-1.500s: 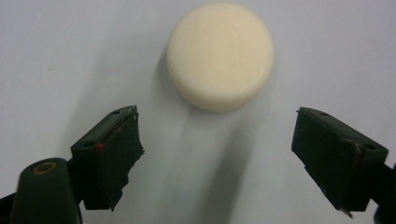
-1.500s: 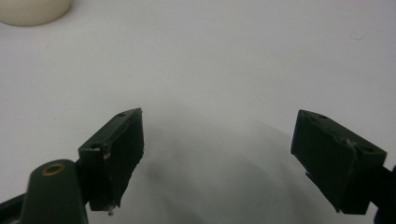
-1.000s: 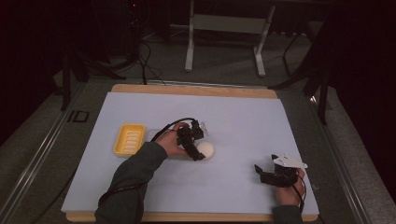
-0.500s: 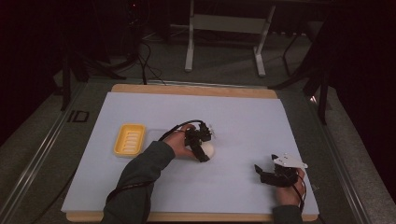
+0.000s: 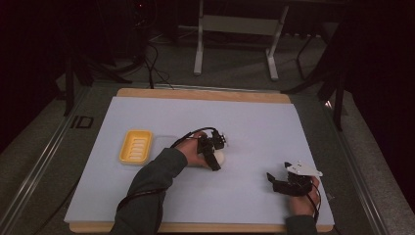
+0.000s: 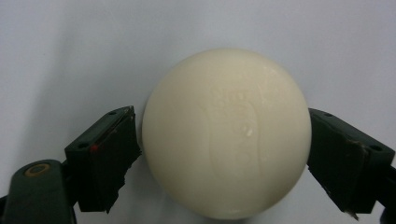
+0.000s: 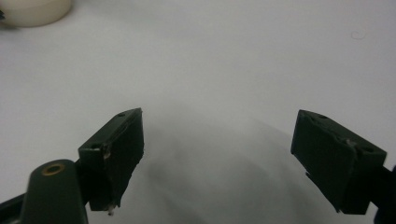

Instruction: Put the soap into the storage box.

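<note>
Flanking one soap (image 6: 226,133): left tongs (image 6: 224,158); one tray (image 5: 135,147).

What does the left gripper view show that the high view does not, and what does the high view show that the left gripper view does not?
Left gripper view: the faint embossed mark on the round cream-white bar of soap, and a narrow gap between the soap and the left claw's left jaw; the right jaw seems to touch it.

High view: the yellow ribbed plastic soap dish left of the soap, the right claw resting open near the table's front right, and the wooden-edged table.

Both: the soap between the left claw's jaws on the pale blue sheet.
</note>
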`<control>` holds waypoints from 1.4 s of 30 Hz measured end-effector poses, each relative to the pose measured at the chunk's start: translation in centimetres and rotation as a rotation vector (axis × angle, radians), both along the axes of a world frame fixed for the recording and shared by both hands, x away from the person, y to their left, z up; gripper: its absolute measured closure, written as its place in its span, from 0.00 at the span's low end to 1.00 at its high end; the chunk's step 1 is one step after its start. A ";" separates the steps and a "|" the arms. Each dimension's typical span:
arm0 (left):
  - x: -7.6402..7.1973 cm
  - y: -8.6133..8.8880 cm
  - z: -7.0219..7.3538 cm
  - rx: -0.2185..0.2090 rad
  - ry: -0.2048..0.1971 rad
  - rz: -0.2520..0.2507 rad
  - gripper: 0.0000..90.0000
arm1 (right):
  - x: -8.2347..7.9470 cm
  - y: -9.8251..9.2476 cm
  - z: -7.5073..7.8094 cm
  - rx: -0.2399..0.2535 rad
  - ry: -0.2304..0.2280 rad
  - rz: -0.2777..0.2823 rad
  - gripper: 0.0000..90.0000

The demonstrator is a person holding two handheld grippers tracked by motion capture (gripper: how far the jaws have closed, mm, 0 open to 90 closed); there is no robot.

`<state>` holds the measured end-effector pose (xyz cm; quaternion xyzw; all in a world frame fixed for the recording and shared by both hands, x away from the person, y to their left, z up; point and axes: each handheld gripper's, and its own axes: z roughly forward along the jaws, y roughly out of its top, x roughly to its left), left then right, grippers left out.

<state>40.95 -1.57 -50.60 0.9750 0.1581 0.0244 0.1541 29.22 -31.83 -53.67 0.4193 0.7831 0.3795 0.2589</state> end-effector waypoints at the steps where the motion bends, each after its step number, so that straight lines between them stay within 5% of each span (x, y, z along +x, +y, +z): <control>1: 0.0 -0.1 -0.1 0.004 -0.004 0.003 0.15 | 0.0 0.0 0.0 0.000 0.000 0.000 0.19; 21: 0.3 -0.9 -0.1 0.059 0.008 0.002 0.18 | 0.0 0.0 0.0 0.003 -0.001 -0.001 0.19; 30: 0.1 -1.5 0.3 0.100 0.015 -0.036 0.28 | 0.0 0.0 0.0 0.002 0.000 -0.001 0.19; 42: 0.0 -1.6 0.4 0.117 -0.013 -0.058 0.28 | 0.0 0.0 0.0 0.003 0.001 0.001 0.19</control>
